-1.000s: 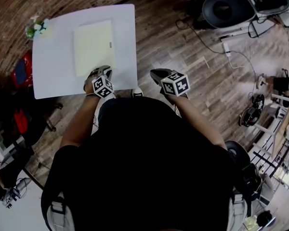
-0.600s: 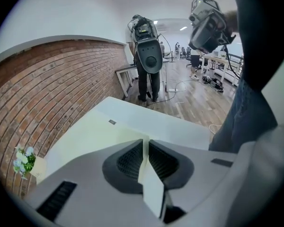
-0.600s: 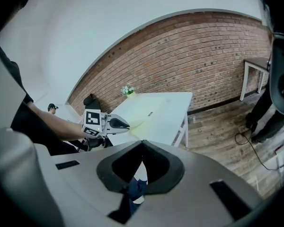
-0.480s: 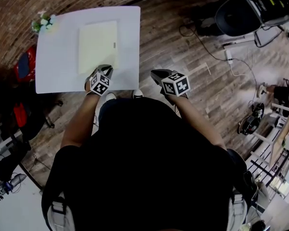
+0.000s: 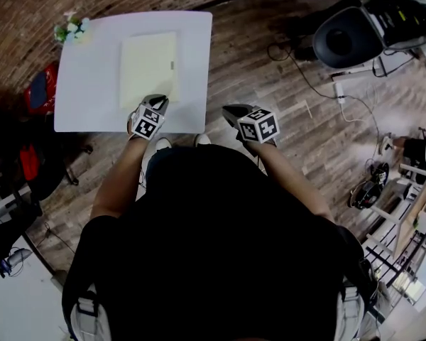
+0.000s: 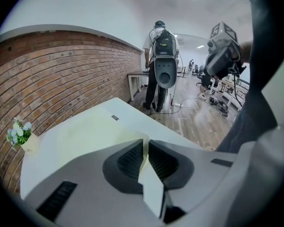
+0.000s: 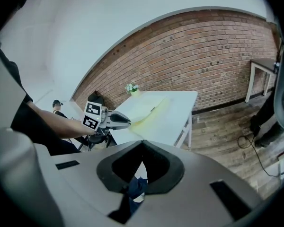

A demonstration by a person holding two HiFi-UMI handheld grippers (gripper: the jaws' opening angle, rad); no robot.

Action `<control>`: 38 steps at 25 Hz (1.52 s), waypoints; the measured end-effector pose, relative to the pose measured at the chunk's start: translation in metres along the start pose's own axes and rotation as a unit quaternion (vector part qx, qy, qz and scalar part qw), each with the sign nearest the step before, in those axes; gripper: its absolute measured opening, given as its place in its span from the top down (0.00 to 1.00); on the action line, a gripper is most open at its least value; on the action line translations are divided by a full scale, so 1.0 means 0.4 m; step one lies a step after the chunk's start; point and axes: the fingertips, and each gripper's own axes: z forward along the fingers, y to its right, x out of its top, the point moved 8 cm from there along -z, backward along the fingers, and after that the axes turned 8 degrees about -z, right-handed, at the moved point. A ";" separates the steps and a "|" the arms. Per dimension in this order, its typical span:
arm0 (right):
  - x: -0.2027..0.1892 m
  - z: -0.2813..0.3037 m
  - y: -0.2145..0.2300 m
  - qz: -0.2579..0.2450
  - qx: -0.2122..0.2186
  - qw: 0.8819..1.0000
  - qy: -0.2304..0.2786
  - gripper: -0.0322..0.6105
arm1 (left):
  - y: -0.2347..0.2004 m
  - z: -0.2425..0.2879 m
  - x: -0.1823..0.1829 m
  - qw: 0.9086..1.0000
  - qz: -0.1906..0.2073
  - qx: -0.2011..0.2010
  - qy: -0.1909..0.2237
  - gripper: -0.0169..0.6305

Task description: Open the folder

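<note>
left gripper (image 6: pixel 145 143): jaws just closed in, pinching folder (image 5: pixel 148 69) cover's near corner | right gripper (image 7: pixel 142 144): jaws together, empty, beside table (image 5: pixel 85 91)

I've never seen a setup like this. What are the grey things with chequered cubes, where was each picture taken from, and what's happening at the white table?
No robot here: a person holds a hand-worked claw in each hand, and the patterned cube on each is part of it. The head view comes from a camera on the person's head, looking down. The two gripper views come from cameras riding on the claws, looking along their jaws. On the white table lie a pale yellow folder and, at a far corner, a pot of flowers. The left claw has just been closing its jaws and pinches the folder's near edge. The right claw is shut, empty, beside the table.
</note>
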 end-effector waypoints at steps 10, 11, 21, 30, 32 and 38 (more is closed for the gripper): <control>0.016 0.009 0.010 -0.015 0.015 1.000 -0.003 0.91 | 0.008 -0.029 0.006 1.000 -0.023 0.015 0.010 0.91; 0.016 0.008 0.011 -0.016 0.016 1.000 -0.003 0.91 | 0.011 -0.031 0.011 1.000 -0.023 0.017 0.011 0.91; 0.029 0.022 0.001 -0.026 0.026 0.999 -0.005 0.91 | 0.021 -0.085 0.045 0.998 -0.034 0.026 0.038 0.91; 0.038 0.013 -0.015 -0.043 0.033 0.999 -0.006 0.91 | 0.043 -0.142 0.064 0.997 -0.033 0.042 0.058 0.92; 0.044 0.022 -0.020 -0.048 0.036 0.998 -0.007 0.91 | 0.039 -0.156 0.063 0.996 -0.038 0.045 0.065 0.92; 0.076 0.066 -0.053 -0.065 0.044 0.997 -0.011 0.91 | 0.003 -0.208 0.041 0.991 -0.081 0.048 0.095 0.92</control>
